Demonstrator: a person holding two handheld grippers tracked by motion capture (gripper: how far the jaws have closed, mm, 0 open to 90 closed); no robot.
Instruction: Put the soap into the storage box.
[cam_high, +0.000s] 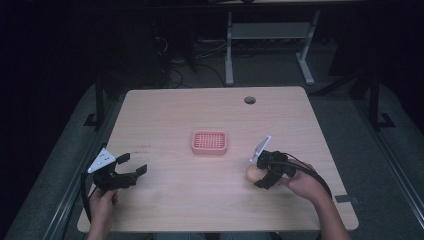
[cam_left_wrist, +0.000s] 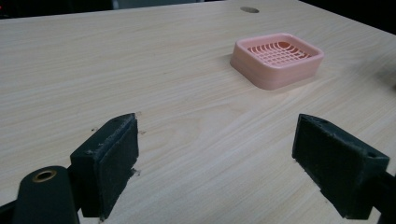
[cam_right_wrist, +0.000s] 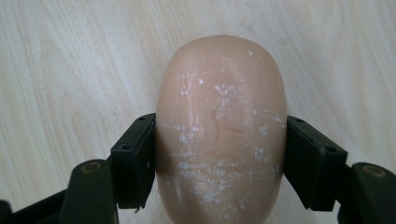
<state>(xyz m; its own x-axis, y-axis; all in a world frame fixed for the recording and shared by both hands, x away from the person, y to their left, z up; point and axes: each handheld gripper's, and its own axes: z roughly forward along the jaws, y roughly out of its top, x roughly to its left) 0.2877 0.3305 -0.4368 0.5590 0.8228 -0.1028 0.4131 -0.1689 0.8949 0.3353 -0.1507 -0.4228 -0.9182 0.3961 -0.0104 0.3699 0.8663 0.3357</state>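
Soap (cam_right_wrist: 220, 130) at four o'clock on table (cam_high: 200, 210), squeezed across its middle by right gripper (cam_high: 261, 172). Probably hard, slippery. Left gripper (cam_high: 131, 166) wide open, empty. Pink dish (cam_high: 209, 142) at center.

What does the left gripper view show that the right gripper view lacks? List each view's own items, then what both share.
Left gripper view alone: the pink dish with its slatted top, standing farther across the table, the round hole near the far edge, and the left claw open with nothing between its jaws.

Right gripper view alone: the soap, peach-coloured and scuffed with white marks, with the right claw shut on its two sides.

Both: the pale wooden table and a pair of black jaws rising from the bottom.
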